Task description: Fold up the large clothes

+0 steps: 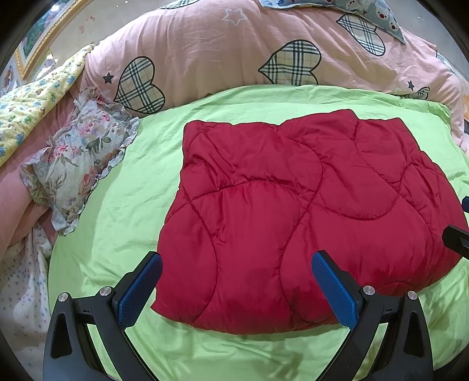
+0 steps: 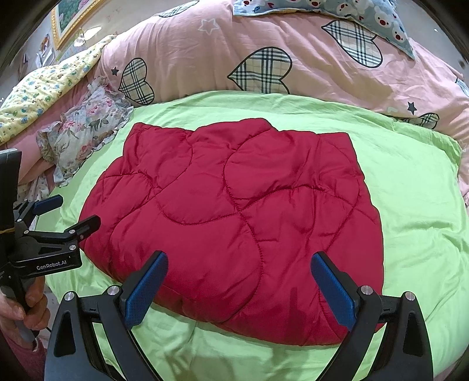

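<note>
A red quilted jacket (image 1: 293, 211) lies folded into a compact rectangle on a green sheet (image 1: 123, 211); it also shows in the right wrist view (image 2: 234, 217). My left gripper (image 1: 237, 263) is open and empty, hovering over the jacket's near left edge. My right gripper (image 2: 239, 263) is open and empty, over the jacket's near right part. The left gripper also shows at the left of the right wrist view (image 2: 69, 209), open, held by a hand. The right gripper's fingertips (image 1: 457, 240) peek in at the right edge of the left wrist view.
A pink duvet with plaid hearts (image 1: 234, 49) is bunched along the far side. A floral pillow (image 1: 79, 158) lies left of the green sheet (image 2: 410, 190). A yellow patterned quilt (image 1: 32, 108) and a blue bear pillow (image 2: 337, 11) lie further back.
</note>
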`<control>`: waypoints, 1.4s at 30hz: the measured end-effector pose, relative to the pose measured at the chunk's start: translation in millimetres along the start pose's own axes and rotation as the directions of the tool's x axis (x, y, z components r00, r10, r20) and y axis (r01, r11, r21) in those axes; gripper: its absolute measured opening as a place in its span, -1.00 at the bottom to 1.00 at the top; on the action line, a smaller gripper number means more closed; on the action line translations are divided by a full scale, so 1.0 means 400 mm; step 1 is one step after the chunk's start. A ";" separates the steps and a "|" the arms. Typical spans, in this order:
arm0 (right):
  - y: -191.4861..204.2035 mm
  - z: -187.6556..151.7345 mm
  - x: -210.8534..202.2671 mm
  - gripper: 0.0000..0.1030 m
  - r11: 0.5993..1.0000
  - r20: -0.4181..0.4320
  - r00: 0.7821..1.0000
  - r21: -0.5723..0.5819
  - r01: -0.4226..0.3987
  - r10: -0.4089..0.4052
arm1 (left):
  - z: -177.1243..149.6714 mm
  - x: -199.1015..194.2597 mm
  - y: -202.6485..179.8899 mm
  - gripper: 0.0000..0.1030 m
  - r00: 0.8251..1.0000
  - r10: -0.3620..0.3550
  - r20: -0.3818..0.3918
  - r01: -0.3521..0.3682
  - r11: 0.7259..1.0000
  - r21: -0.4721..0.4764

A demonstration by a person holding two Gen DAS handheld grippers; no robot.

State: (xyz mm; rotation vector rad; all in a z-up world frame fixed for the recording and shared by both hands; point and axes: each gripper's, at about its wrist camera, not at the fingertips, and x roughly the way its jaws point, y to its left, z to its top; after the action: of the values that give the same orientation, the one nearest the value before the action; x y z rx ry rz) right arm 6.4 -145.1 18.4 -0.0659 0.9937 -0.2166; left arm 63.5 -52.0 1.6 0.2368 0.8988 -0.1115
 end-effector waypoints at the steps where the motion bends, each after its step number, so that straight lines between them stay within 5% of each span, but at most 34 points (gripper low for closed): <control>1: 0.000 0.000 0.000 0.92 1.000 -0.001 1.000 0.002 0.000 0.000 | 0.000 0.000 0.000 0.99 1.000 0.000 0.000 0.000 1.000 0.000; 42: -0.026 0.006 0.015 0.92 1.000 -0.007 1.000 0.030 0.003 -0.003 | 0.018 0.030 0.038 0.99 0.999 -0.046 -0.019 0.045 0.998 -0.045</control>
State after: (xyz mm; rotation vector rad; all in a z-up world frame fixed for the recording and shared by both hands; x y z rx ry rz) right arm 10.2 -156.4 16.3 -0.0394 0.9975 -0.2348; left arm 79.1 -39.2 -1.1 0.1764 0.9263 -0.1315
